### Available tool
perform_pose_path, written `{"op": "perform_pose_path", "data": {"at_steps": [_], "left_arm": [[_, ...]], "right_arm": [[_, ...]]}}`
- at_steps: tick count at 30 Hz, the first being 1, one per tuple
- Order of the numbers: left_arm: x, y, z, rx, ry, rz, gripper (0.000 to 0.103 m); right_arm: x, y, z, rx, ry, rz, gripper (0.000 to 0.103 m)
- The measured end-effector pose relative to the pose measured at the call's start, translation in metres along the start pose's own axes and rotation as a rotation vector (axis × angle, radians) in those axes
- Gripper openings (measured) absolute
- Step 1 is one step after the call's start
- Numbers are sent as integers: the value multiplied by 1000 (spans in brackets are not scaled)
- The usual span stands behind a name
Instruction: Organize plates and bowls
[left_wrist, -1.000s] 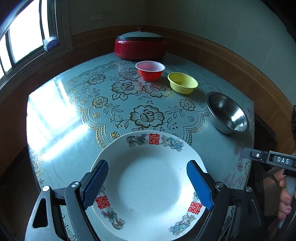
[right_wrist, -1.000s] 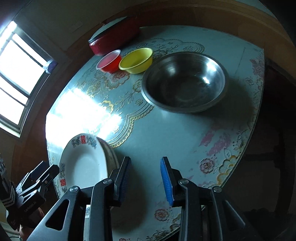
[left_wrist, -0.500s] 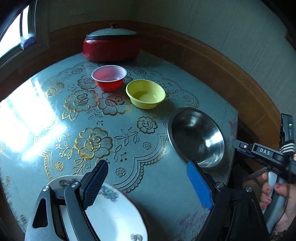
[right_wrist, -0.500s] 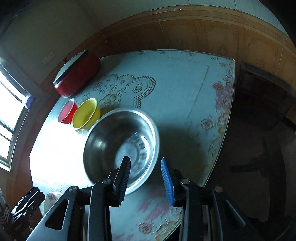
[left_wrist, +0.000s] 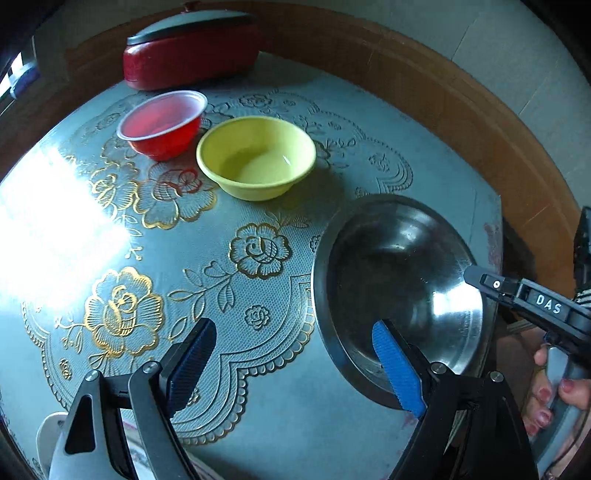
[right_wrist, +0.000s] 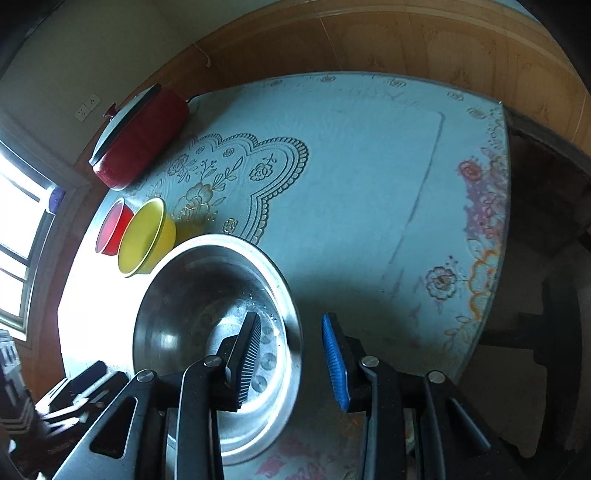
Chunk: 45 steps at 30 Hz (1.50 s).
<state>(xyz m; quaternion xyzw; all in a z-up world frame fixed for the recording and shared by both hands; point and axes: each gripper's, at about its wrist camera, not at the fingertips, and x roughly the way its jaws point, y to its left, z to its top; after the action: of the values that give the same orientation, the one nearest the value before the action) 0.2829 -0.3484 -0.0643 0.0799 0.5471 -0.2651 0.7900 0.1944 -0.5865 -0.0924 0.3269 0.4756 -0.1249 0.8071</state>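
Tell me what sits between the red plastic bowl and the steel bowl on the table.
The yellow bowl sits between the red plastic bowl and the steel bowl, close beside the red one. Both wrist views show this, the left most clearly.

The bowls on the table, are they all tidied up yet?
Not yet. The red bowl, yellow bowl and steel bowl each sit separately on the table. Nothing is held: the left gripper is open, and the right gripper straddles the steel bowl's rim without gripping. Stacking is all left.
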Motion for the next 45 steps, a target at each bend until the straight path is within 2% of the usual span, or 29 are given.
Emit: {"op": "perform_pose_path", "data": {"at_steps": [4, 6, 11, 13, 17, 23, 33, 37, 45], "left_arm": [[16, -6, 1, 24, 28, -7, 78], [22, -7, 2, 30, 38, -17, 66], [37, -12, 2, 70, 77, 3, 49], [39, -12, 1, 74, 80, -18, 44], [38, -21, 0, 118, 86, -27, 24], [33, -14, -9, 130, 96, -2, 23], [16, 22, -26, 112, 95, 72, 22], [12, 39, -28, 84, 102, 82, 23], [8, 44, -38, 87, 124, 75, 23]], "right_arm": [[8, 2, -1, -11, 12, 8, 34], [13, 3, -1, -5, 22, 14, 34], [22, 7, -5, -11, 29, 10, 27], [23, 9, -6, -17, 26, 3, 25], [24, 10, -9, -25, 30, -12, 18], [24, 19, -20, -46, 46, -14, 11], [35, 58, -44, -108, 79, 24, 11], [39, 74, -50, -131, 86, 31, 11], [39, 83, -59, -118, 94, 15, 11]]}}
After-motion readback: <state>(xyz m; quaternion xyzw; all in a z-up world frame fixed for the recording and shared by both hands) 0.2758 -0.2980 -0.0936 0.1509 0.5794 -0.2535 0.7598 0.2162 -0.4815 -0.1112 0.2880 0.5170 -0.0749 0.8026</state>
